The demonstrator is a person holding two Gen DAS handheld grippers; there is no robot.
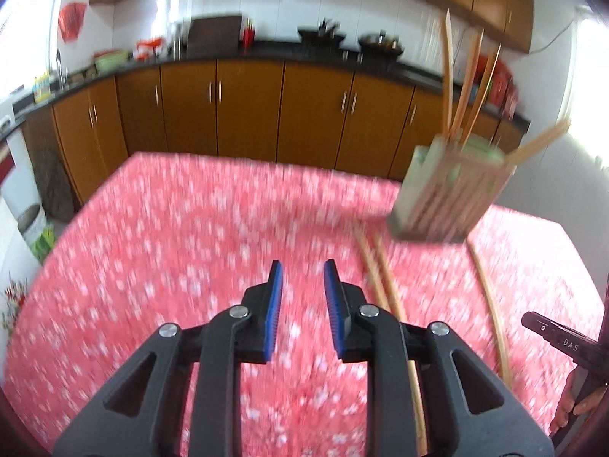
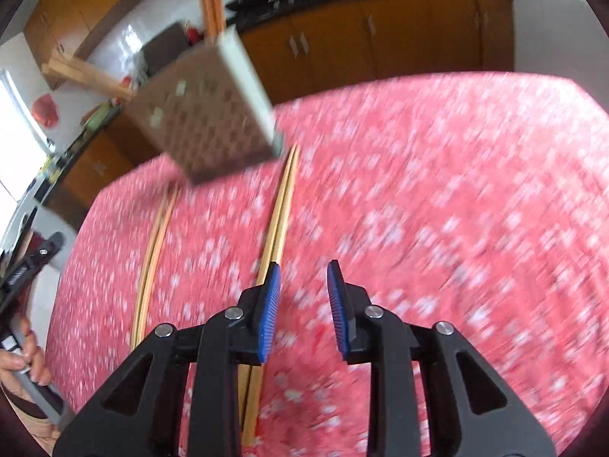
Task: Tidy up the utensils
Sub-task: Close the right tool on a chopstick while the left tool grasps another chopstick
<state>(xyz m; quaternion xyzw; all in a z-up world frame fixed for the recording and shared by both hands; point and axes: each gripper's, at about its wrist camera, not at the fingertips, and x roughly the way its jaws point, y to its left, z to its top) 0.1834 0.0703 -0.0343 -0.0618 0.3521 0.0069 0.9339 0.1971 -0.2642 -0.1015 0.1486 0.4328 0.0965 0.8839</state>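
On red floral cloth (image 1: 171,228), bamboo chopsticks (image 2: 279,205), perforated square holder (image 2: 205,114), both grippers (image 1: 300,285) (image 2: 304,285) spread, empty.

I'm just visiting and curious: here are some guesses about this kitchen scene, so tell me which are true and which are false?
1. The table has a red flowered cloth. True.
2. The left gripper is clamped on a chopstick. False: its jaws stand apart with nothing between them.
3. Loose chopsticks lie on the cloth. True; two pairs show in the right wrist view.
4. The chopstick holder is empty. False: several chopsticks stick up out of it.
5. The right gripper holds the holder. False: its jaws are open and empty, and the holder stands farther off.
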